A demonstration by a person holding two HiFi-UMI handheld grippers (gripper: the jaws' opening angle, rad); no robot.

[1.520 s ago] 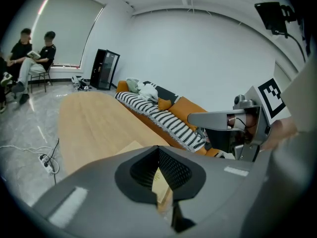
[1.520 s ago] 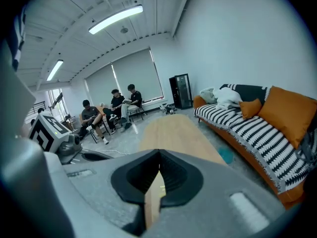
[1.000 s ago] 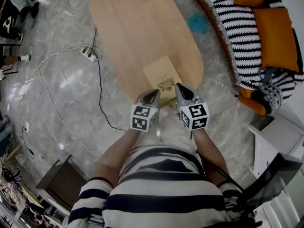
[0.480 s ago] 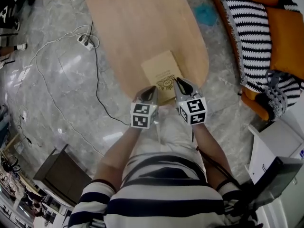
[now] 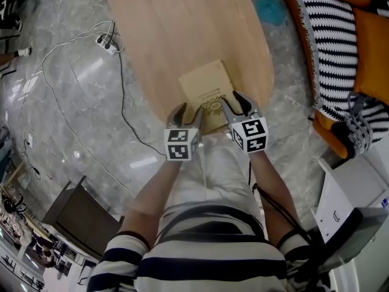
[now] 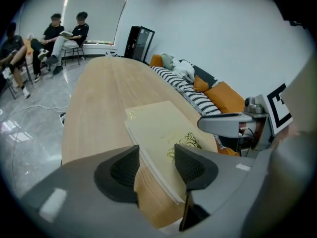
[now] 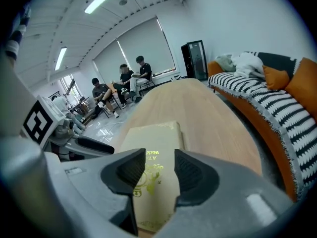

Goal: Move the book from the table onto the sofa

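A cream book (image 5: 205, 96) with gold print lies flat at the near end of the oval wooden table (image 5: 182, 29). My left gripper (image 5: 186, 115) hovers at the book's near left edge and my right gripper (image 5: 234, 104) at its near right edge. Both have just been opening their jaws, and both stand open with no pad pressing on anything. The left gripper view has the book (image 6: 158, 133) showing through the gap of the left gripper (image 6: 156, 165). In the right gripper view the book (image 7: 156, 143) lies just beyond the right gripper (image 7: 159, 170). The striped sofa (image 5: 328, 41) stands to the right.
Orange cushions (image 5: 371, 47) rest on the sofa. A power strip with cables (image 5: 109, 44) lies on the marble floor left of the table, and a teal item (image 5: 270, 8) lies between table and sofa. A dark cabinet (image 5: 79, 218) stands near left. Several people (image 6: 64, 33) sit far off.
Both grippers have come down toward the book's near edge. Their jaws, shut a second ago, now stand apart.
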